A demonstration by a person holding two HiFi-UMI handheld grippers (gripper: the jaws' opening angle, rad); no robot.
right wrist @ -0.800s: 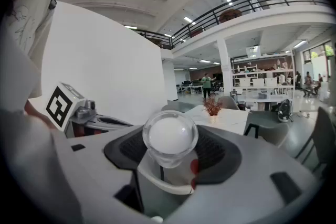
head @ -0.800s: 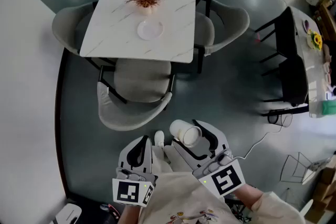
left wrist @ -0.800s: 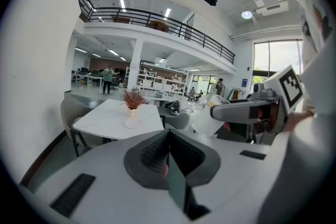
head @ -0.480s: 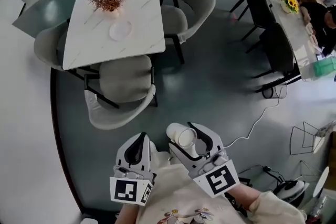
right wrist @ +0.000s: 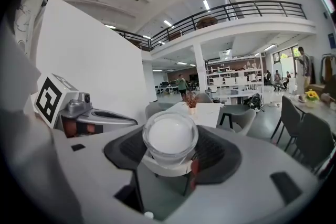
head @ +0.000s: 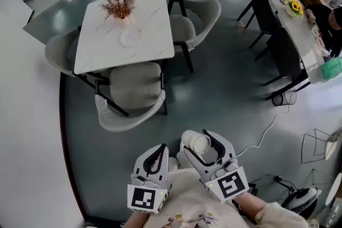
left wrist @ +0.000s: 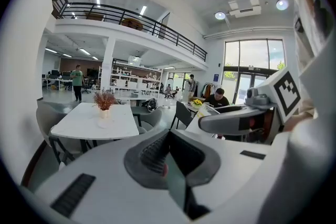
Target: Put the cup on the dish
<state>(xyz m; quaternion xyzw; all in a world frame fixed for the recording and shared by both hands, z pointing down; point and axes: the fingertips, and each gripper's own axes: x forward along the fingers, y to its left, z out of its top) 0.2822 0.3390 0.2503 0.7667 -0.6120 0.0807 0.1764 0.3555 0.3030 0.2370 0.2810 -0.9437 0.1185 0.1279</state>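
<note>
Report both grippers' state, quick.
Left gripper: shut, empty.
Right gripper: shut on the cup.

I count 2 grippers, my left gripper (head: 158,148) and right gripper (head: 203,141); 1 cup (head: 201,144), 1 dish (head: 131,37), 1 table (head: 155,46), 1 plant (head: 118,6), 4 grey chairs (head: 136,85).

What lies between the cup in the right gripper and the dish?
Head view: from the cup, bare floor, then a chair pushed under the table, then the dish.
</note>
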